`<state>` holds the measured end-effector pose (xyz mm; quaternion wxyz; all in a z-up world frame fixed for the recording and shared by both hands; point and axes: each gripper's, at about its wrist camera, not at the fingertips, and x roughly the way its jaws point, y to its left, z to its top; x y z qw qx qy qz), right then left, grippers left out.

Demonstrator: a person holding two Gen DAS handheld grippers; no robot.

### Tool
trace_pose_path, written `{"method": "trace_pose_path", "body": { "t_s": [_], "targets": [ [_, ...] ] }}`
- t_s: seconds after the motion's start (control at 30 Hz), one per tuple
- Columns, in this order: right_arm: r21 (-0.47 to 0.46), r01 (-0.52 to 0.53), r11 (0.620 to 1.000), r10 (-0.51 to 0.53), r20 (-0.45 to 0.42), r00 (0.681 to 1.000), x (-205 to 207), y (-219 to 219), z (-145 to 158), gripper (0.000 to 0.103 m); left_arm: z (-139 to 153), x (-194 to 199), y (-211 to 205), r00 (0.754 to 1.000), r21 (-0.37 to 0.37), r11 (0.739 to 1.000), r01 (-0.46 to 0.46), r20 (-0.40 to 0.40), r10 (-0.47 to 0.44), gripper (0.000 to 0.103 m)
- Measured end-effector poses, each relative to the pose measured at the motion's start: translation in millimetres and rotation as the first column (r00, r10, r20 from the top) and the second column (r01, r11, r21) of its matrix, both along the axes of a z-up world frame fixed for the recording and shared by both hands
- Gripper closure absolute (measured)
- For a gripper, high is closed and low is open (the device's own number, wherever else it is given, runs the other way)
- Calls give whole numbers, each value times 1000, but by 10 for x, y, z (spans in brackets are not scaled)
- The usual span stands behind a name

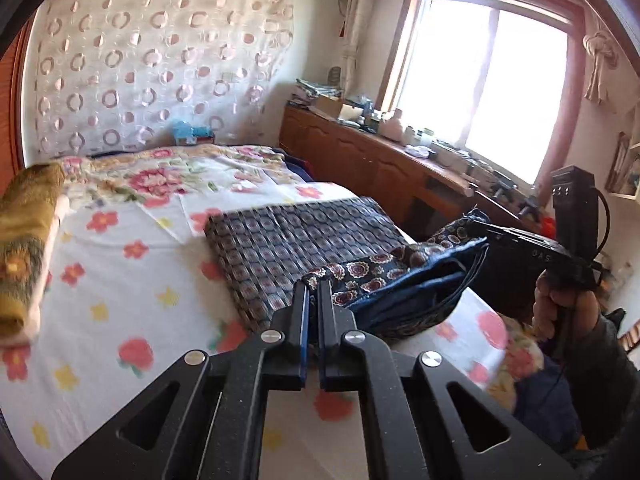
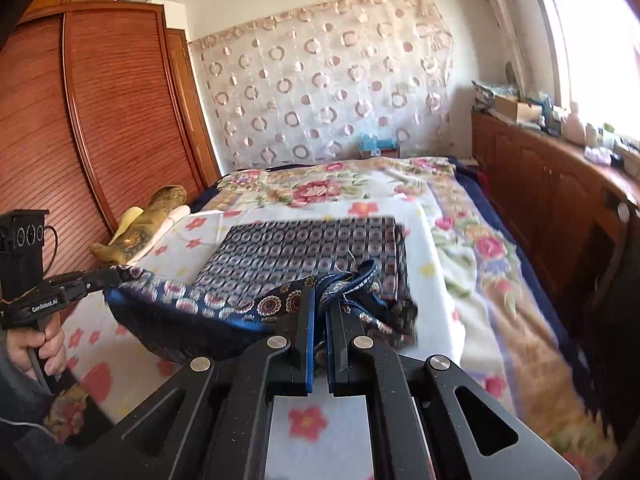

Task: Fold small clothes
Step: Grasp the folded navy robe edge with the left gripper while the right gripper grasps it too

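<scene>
A small dark blue garment with round paisley medallions [image 1: 400,280] hangs stretched between my two grippers above the flowered bed. My left gripper [image 1: 314,286] is shut on one end of its waistband. My right gripper [image 2: 320,294] is shut on the other end, where blue trim bunches up [image 2: 352,280]. In the left wrist view the right gripper [image 1: 476,222] shows at the right, pinching the cloth. In the right wrist view the left gripper [image 2: 114,274] shows at the left, holding the garment [image 2: 192,312]. A folded blue patterned cloth [image 1: 288,240] lies on the bed behind it.
The bed carries a white flowered sheet [image 1: 120,280] and a floral blanket [image 2: 480,240]. A folded yellow-brown towel [image 1: 24,248] lies at the left edge. A wooden cabinet [image 1: 360,160] with clutter runs under the window. A wooden wardrobe [image 2: 100,120] stands at the left.
</scene>
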<state>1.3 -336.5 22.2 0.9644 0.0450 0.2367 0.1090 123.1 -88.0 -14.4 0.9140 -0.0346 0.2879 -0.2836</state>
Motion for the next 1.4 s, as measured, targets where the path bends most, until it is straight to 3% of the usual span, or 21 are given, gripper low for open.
{"method": "trace_pose_path", "body": {
  "t_s": [0.5, 0.77, 1.07, 1.2, 1.33, 1.4],
  "targets": [
    [-70, 0, 998, -3, -47, 999, 927, 121, -81, 99, -5, 833, -26, 999, 51, 998, -32, -12, 32, 99],
    [-73, 26, 997, -32, -92, 995, 1170, 87, -123, 99, -113, 1347, -105, 998, 53, 998, -30, -51, 33, 99],
    [-52, 42, 998, -45, -61, 997, 1191, 108, -43, 98, -296, 1628, -65, 994, 56, 998, -32, -100, 37, 99],
    [-145, 23, 989, -33, -65, 997, 1214, 229, 18, 90, -385, 1692, -23, 990, 37, 998, -52, -127, 56, 99],
    [-127, 10, 992, -20, -81, 996, 1188, 151, 104, 81, -438, 1717, -39, 987, 35, 998, -52, -150, 56, 99],
    [-167, 43, 985, -55, -67, 996, 1154, 134, 129, 71, -422, 1723, -36, 985, 41, 997, -65, -156, 71, 99]
  ]
}}
